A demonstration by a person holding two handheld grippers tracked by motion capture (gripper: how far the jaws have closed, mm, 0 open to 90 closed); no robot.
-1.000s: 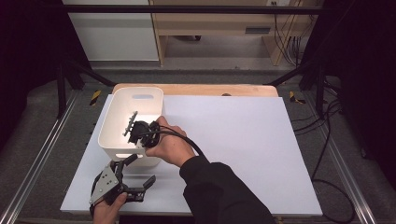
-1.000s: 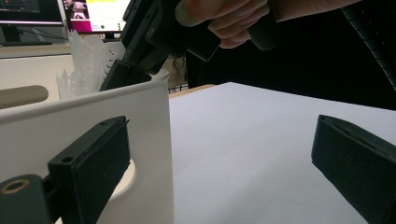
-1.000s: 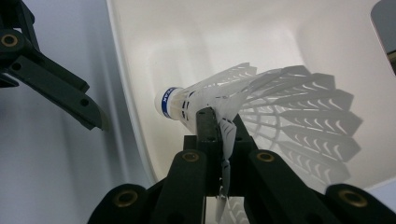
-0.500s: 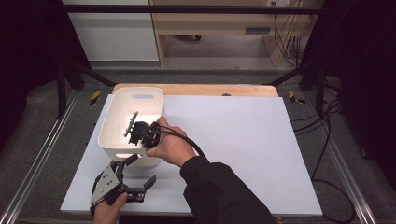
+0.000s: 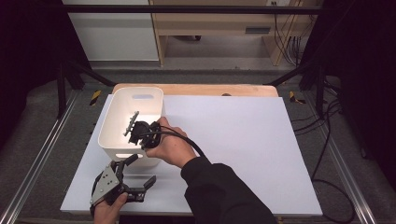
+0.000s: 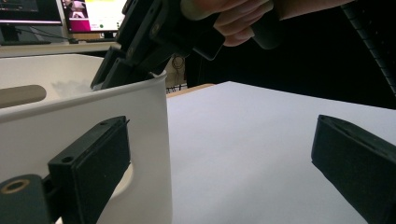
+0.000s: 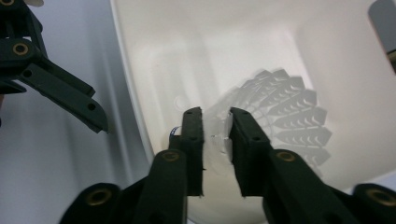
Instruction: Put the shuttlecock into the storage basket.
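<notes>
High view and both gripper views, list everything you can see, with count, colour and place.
bin: one, white, left part of the table, handle slots in its end walls.
shuttlecock: one, white, inside the bin, between the right gripper's fingers.
sheet: one, white, covering the table top.
wooden board: one, light brown, along the sheet's far edge.
left gripper: one, black with a grey plate, near the sheet's front left corner beside the bin, fingers wide apart.
right gripper: one, black, reaching into the bin; its fingers have just been opening, the shuttlecock between them.
</notes>
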